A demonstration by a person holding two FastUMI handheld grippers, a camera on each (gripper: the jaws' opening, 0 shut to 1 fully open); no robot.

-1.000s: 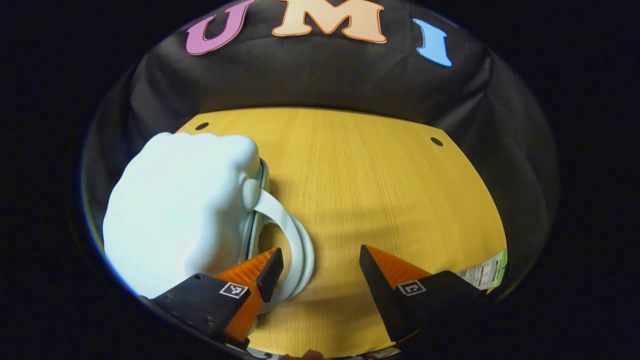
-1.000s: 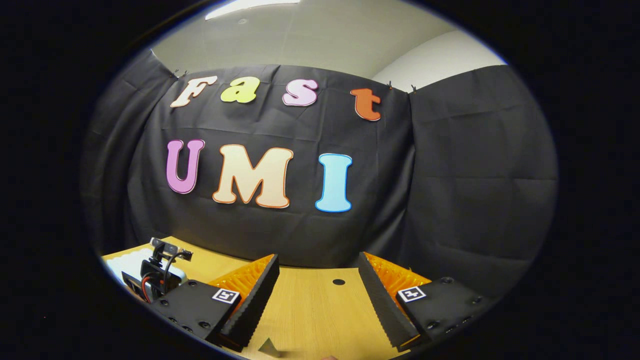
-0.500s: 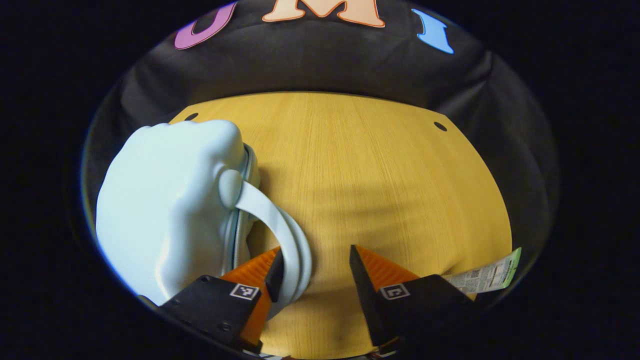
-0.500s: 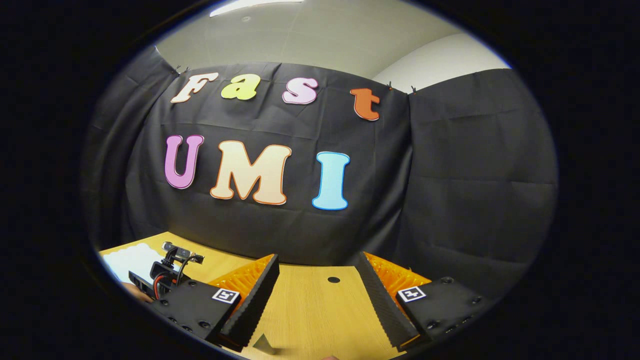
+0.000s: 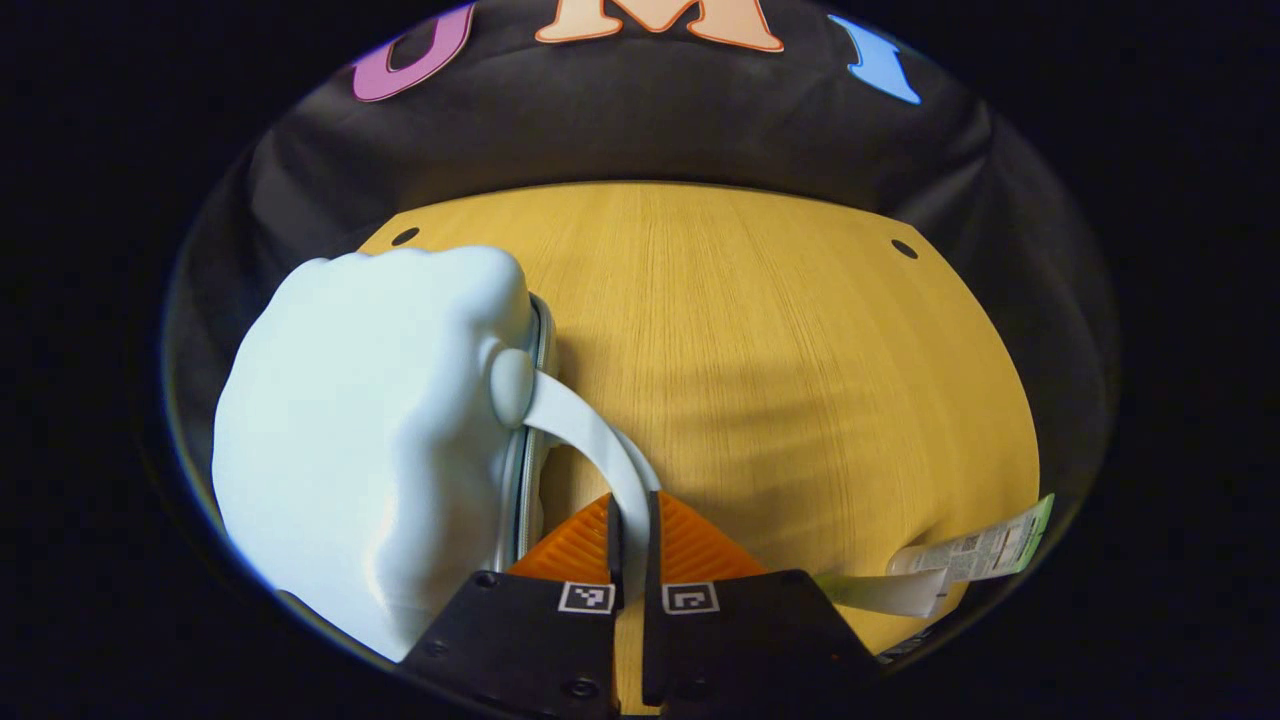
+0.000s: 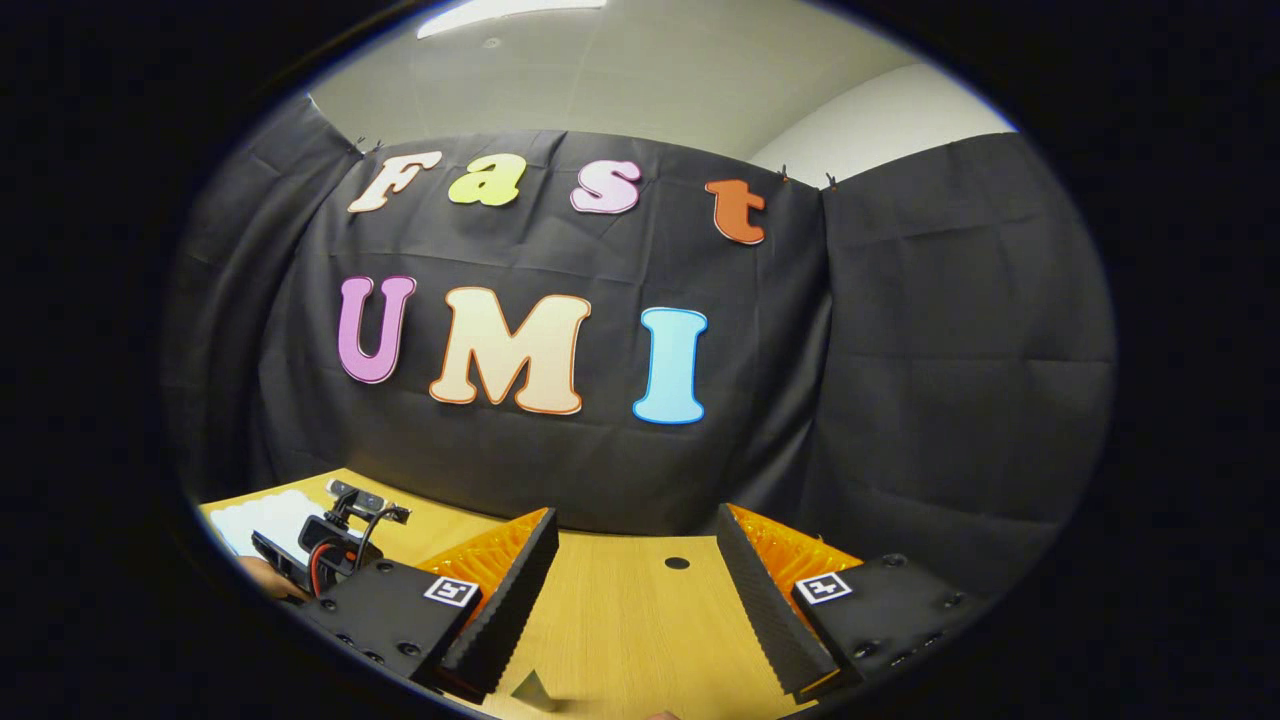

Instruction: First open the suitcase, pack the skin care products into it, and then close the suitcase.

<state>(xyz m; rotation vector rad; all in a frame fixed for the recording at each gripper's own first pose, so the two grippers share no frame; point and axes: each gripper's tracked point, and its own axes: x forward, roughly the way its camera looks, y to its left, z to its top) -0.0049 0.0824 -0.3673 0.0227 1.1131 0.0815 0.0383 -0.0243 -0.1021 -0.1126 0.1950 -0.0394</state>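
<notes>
Suitcase handle (image 5: 600,450) first: your left gripper (image 5: 631,535) has its jaws pinched together on that pale strap at the bottom centre of the left gripper view, both fingers pressing on it. The strap arcs up and to the left from the jaws to a round boss on the suitcase (image 5: 370,430), which lies on the bench (image 5: 780,360) in the left half of the frame, its long axis running from lower left toward the upper middle. The zip seam (image 5: 528,440) runs along its right edge, just beside the handle, and looks closed as far as you can see, so opening is, by my reading, not yet done. The shell is smooth, glossy, pale blue and softly lumpy; the strap is flat and flexible. At the lower right edge a skin care tube (image 5: 940,575) with a printed label lies flat.

Your right gripper (image 6: 634,590) hangs with jaws spread wide over bare, fine-grained bench at the bottom of the right gripper view, holding nothing. Left is clearly nearer the case.
</notes>
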